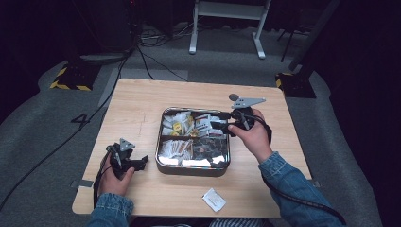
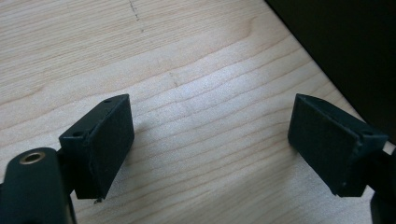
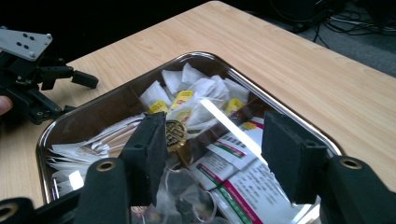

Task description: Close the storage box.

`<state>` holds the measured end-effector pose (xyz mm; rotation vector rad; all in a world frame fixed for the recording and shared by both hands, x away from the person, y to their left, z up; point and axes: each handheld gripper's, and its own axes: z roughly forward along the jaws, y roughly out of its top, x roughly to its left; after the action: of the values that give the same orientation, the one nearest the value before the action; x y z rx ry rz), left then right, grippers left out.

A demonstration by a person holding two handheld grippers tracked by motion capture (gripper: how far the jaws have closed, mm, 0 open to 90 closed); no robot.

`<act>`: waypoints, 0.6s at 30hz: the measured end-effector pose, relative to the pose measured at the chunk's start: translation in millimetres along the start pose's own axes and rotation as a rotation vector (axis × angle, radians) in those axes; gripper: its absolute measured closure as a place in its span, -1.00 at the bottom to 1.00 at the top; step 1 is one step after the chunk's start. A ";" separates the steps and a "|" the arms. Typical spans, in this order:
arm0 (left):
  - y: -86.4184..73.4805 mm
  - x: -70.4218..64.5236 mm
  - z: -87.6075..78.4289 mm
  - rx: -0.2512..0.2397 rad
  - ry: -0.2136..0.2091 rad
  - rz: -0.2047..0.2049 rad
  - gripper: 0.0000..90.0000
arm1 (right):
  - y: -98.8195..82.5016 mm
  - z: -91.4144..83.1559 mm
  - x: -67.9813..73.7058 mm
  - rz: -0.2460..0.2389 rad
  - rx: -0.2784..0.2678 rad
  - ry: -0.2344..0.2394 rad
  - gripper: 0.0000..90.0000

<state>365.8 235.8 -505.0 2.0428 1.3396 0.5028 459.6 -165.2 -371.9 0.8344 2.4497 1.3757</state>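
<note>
From the high view, the right gripper (image 1: 226,122) reaches in over the far-right edge of the metal tin (image 1: 163,161), above its far compartment of tea sachets (image 1: 182,124); it is much the nearer hand. The left gripper (image 1: 138,163) rests on the table (image 1: 142,101) just left of the tin. A loose sachet (image 1: 214,199) lies near the table's front edge.

In the left gripper view, the jaws stand wide apart over bare wood, holding nothing.

In the right gripper view, the jaws are spread and empty, hanging over the packets (image 3: 233,179) directly below.
</note>
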 end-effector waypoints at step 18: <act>0.1 0.0 0.0 0.000 0.000 0.000 -0.67 | -21.6 -40.2 -28.3 0.055 -0.020 -0.077 -0.09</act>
<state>365.9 235.8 -504.9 2.0426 1.3396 0.5025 457.1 -218.7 -370.6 0.9390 2.3685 1.3576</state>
